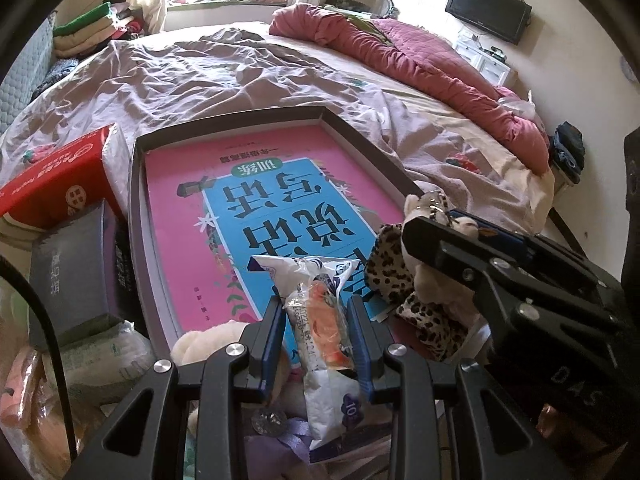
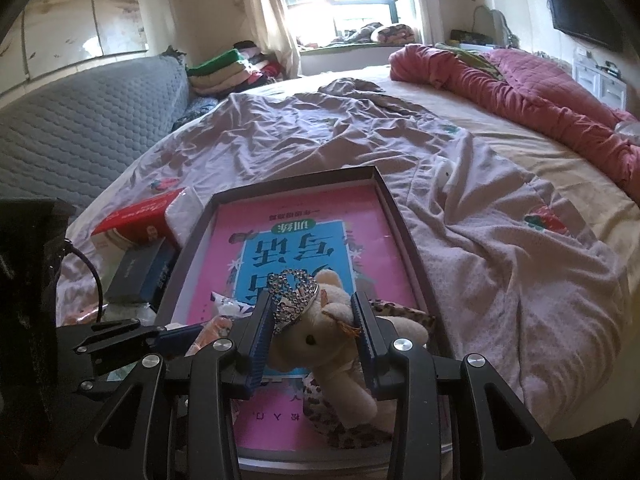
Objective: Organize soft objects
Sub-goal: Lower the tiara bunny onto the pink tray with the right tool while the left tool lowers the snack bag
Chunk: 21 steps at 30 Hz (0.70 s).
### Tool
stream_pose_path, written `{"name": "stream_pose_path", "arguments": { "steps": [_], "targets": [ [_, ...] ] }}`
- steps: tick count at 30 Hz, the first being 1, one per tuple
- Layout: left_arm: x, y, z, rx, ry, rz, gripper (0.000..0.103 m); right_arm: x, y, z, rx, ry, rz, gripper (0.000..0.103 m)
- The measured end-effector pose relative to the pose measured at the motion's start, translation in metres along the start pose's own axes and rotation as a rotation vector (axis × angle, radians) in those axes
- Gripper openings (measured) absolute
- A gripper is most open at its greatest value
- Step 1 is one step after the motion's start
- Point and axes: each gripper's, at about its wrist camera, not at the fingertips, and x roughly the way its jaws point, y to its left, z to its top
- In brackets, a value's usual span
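Above the shallow grey tray (image 2: 400, 216) with its pink book, the left tool (image 1: 316, 322) is clamped on a white crinkly plastic packet (image 1: 320, 320) and the right tool (image 2: 312, 332) on a cream plush bear (image 2: 324, 344), probably for sorting.

Both wrist views low and close over the shallow box (image 1: 138, 216) (image 2: 192, 236), facing up the bed (image 1: 248, 68) (image 2: 480, 216); shared: box, bed, window.

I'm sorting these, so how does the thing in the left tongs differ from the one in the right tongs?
The left tongs pinch a flat, crinkly white plastic packet; the right tongs clamp a rounded, fuzzy cream plush toy. The packet is printed film; the toy wears a rhinestone crown. Both are held over the pink book.
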Motion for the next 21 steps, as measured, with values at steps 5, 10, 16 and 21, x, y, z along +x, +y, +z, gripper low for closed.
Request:
{"name": "stream_pose_path", "arguments": {
  "steps": [5, 10, 16, 21],
  "targets": [
    [0.0, -0.001, -0.002, 0.009, 0.002, 0.005, 0.032, 0.004, 0.001, 0.002, 0.009, -0.003, 0.0, 0.04],
    [0.0, -0.004, -0.002, 0.02, 0.003, 0.016, 0.033, 0.014, -0.001, 0.003, 0.038, 0.013, 0.025, 0.042],
    [-0.001, -0.004, -0.001, 0.02, 0.0, 0.014, 0.033, 0.017, -0.005, 0.001, 0.071, 0.019, 0.044, 0.042],
    [0.0, -0.005, -0.002, 0.028, 0.002, 0.019, 0.033, 0.012, -0.006, 0.002, 0.083, 0.007, 0.051, 0.044]
  ]
}}
